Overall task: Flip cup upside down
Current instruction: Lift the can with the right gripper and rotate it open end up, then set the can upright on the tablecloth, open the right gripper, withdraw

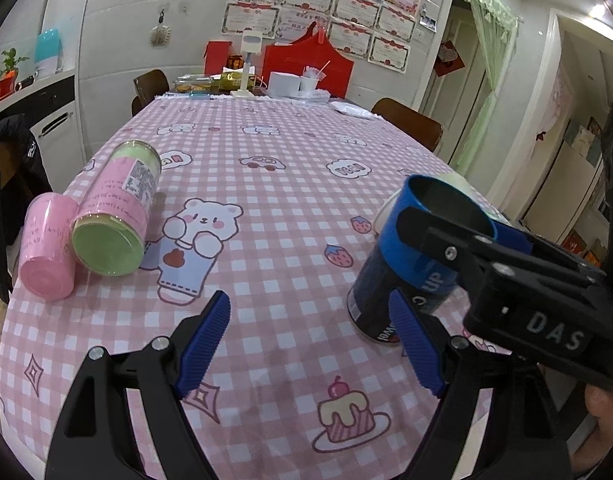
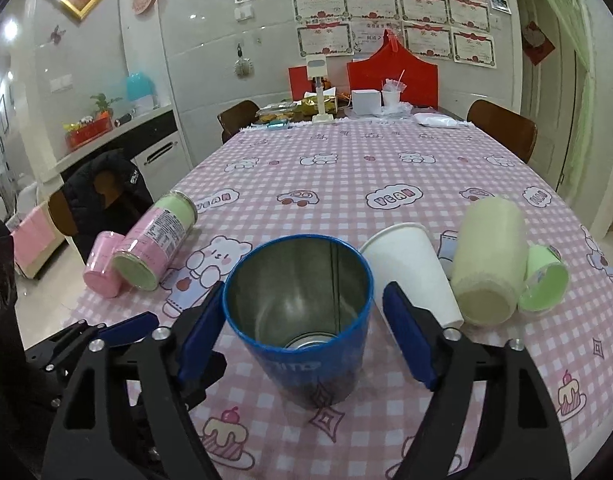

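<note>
A blue metal cup (image 2: 302, 312) stands upright, mouth up, on the pink checked tablecloth (image 2: 346, 184). My right gripper (image 2: 302, 316) is open, its blue pads on either side of the cup's upper wall, with a gap at the right pad. In the left wrist view the same cup (image 1: 402, 280) stands at the right with the right gripper's fingers (image 1: 434, 232) around its rim. My left gripper (image 1: 312, 344) is open and empty, low over the cloth, left of the cup.
A pink and green jar (image 1: 114, 216) and a pink cup (image 1: 46, 248) lie on their sides at the table's left edge. A white paper cup (image 2: 410, 272), a cream jar (image 2: 490, 260) and a green cup (image 2: 544, 280) lie right of the blue cup. Boxes and chairs stand at the far end.
</note>
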A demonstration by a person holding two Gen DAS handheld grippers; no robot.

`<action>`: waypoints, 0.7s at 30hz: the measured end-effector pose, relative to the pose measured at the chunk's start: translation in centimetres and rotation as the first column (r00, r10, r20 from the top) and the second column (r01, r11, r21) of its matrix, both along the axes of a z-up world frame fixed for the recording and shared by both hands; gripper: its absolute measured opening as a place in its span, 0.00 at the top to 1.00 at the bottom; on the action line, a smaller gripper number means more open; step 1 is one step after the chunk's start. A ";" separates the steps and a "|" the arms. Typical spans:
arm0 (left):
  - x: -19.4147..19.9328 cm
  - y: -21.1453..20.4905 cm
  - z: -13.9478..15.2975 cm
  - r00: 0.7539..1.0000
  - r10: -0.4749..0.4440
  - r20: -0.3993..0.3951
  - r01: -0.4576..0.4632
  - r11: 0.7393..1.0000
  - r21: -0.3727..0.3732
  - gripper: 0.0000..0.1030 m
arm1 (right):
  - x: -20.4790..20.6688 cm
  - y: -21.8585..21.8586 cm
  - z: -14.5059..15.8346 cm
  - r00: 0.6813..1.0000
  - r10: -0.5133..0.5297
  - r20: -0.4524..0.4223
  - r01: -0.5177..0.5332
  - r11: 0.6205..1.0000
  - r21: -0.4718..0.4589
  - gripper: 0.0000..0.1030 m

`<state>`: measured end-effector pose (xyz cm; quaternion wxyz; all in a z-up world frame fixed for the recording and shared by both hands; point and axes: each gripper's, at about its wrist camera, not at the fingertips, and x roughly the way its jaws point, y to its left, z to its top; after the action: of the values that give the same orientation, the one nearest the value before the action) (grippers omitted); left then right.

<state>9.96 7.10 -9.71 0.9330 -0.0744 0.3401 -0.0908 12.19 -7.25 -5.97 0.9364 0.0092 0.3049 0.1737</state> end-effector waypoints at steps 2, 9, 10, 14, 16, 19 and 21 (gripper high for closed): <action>-0.3 -0.2 0.2 1.000 -0.003 0.002 0.003 1.000 0.004 0.22 | -0.5 -0.3 0.2 1.000 -0.003 0.006 0.003 1.000 0.007 0.21; -1.6 -1.3 1.5 0.999 -0.017 0.027 0.016 0.999 0.036 0.22 | -2.3 -2.0 1.3 0.999 -0.034 0.036 0.033 0.999 0.032 0.17; -1.8 -1.5 1.7 0.999 -0.019 0.032 0.018 0.999 0.039 0.22 | -2.8 -2.4 1.6 0.998 -0.038 0.048 0.037 0.999 0.033 0.16; -2.9 -2.2 2.6 0.998 -0.024 0.051 0.021 0.998 0.058 0.22 | -4.2 -3.1 2.6 0.994 -0.053 0.094 0.051 0.998 0.027 0.15; -3.4 -2.5 3.0 0.998 -0.024 0.063 0.020 0.998 0.064 0.22 | -4.8 -3.5 3.1 0.992 -0.061 0.114 0.058 0.998 0.028 0.14; -4.4 -2.9 3.9 0.996 -0.015 0.093 0.008 0.997 0.077 0.22 | -5.9 -4.2 3.9 0.986 -0.072 0.152 0.068 0.997 0.030 0.13; -5.0 -3.0 4.5 0.993 -0.007 0.115 -0.003 0.997 0.082 0.22 | -6.8 -4.6 4.5 0.980 -0.080 0.181 0.076 0.997 0.030 0.13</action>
<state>4.93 4.07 -5.17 0.9533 -0.0302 0.2893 -0.0817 5.43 -11.85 -1.49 0.9662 0.0159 0.2155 0.1404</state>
